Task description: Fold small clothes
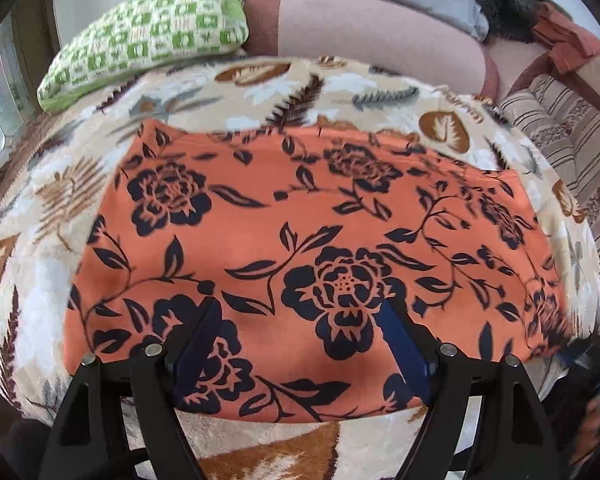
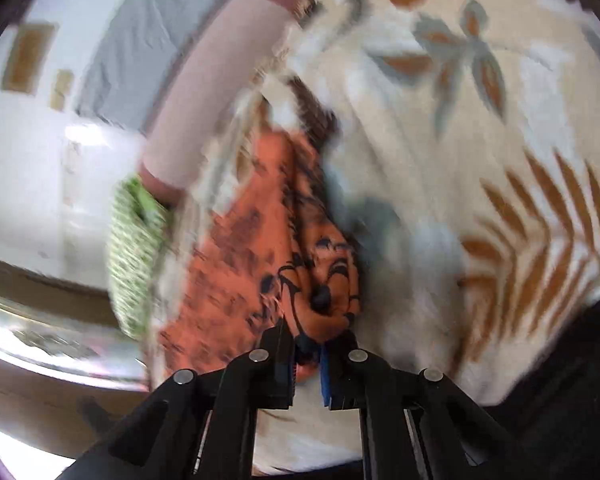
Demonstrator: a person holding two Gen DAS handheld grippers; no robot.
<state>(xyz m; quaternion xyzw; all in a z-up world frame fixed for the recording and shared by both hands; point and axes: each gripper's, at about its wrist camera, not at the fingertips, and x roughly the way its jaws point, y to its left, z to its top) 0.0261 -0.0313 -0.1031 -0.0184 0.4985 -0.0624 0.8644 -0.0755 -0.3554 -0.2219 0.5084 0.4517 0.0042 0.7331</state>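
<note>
One orange cloth with dark floral print [image 1: 300, 248] lies spread flat on a plush leaf-patterned blanket [image 1: 52, 216], directly ahead of the left claw [image 1: 300, 344] and passing under its tips; that claw is spread wide, its two blue-padded fingers [image 1: 404, 348] hovering over the near part of the cloth with nothing between them; whether they touch the fabric cannot be told. The right claw [image 2: 310, 354] is pressed together, pinching a bunched corner of the same cloth [image 2: 260, 248], which trails away ahead of it in a blurred, gathered strip; the blanket [image 2: 460, 160] fills the area to the right of that claw. Beyond the cloth, ahead and left of the left claw, sits a green-and-white checked pillow [image 1: 148, 36]; straight ahead lies a pink bolster [image 1: 372, 32]; a striped cushion [image 1: 572, 152] sits to the far right.
</note>
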